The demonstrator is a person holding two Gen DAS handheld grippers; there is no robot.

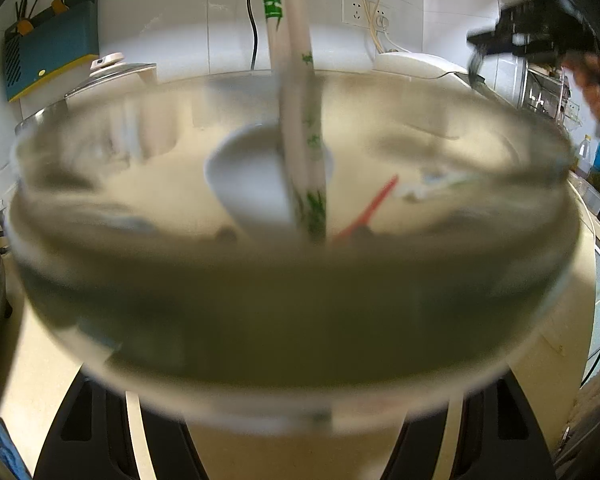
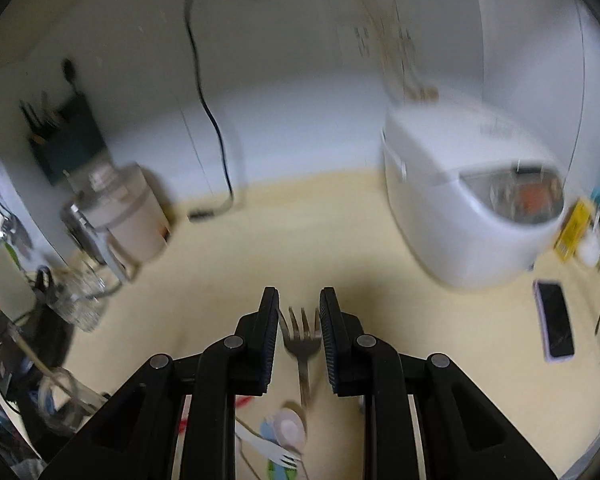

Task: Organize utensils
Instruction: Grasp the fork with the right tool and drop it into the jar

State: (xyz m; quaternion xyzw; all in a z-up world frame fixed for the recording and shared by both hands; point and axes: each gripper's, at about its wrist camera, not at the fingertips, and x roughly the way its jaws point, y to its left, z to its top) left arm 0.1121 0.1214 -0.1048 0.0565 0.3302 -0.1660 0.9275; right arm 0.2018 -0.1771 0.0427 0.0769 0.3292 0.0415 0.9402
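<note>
A clear glass cup [image 1: 292, 312] fills the left wrist view, and my left gripper [image 1: 296, 364] is shut on its sides, only the black fingers [image 1: 100, 432] showing below it. White chopsticks with green print [image 1: 296, 80] and a white spoon [image 1: 252, 176] stand inside it. My right gripper [image 2: 299, 300] is shut on the head of a metal fork [image 2: 302, 340], tines forward, lifted above the beige counter [image 2: 300, 232]. Below it lie a white plastic fork [image 2: 268, 448], a pale spoon [image 2: 288, 426] and a red utensil [image 2: 242, 400]. The right gripper [image 1: 512, 36] also shows high at the right.
A white rice cooker [image 2: 468, 200] stands at the back right with a phone [image 2: 554, 324] beside it. A beige blender [image 2: 128, 216] and glass jars [image 2: 76, 300] crowd the left. A teal knife holder [image 1: 52, 40] hangs on the wall. A black cable [image 2: 208, 100] hangs down.
</note>
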